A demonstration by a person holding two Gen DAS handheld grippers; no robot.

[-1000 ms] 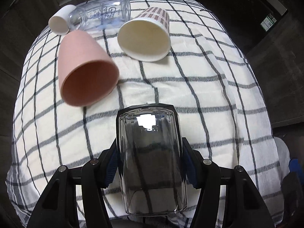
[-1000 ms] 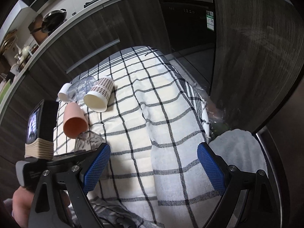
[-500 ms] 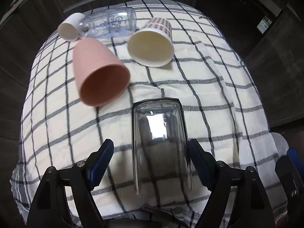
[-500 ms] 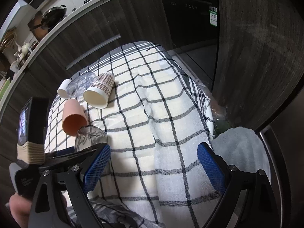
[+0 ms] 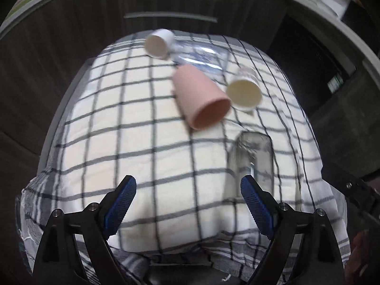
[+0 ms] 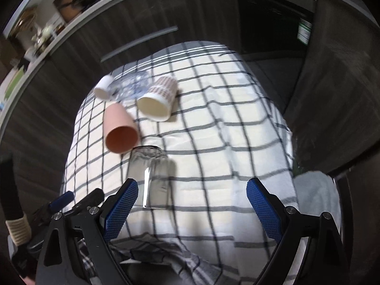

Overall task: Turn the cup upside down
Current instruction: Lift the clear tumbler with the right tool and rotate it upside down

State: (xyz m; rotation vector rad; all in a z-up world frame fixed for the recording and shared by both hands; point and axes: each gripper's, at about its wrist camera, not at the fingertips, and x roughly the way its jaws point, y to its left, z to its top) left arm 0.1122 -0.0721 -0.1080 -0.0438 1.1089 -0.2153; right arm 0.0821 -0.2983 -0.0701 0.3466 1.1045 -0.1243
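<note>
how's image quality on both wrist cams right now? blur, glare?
Left wrist: motion blur smears the checked cloth, pink cup and clear glass. Right wrist: milder blur, a bright glare streak on the glass. Both: strong fisheye bending, dark corners.

**Glass let go, both views shifting**

My left gripper (image 5: 187,204) is no longer clamping the clear glass cup (image 5: 253,163): a second ago its pads were pressed to the cup's sides, and now its jaws are standing wide with nothing between them. The cup is sitting free on the checked cloth (image 5: 118,123), mouth down, and is sliding from the centre of the left view to the lower right. In the right view the cup (image 6: 148,175) is now showing closer to centre, just above my right gripper (image 6: 190,201).
</note>
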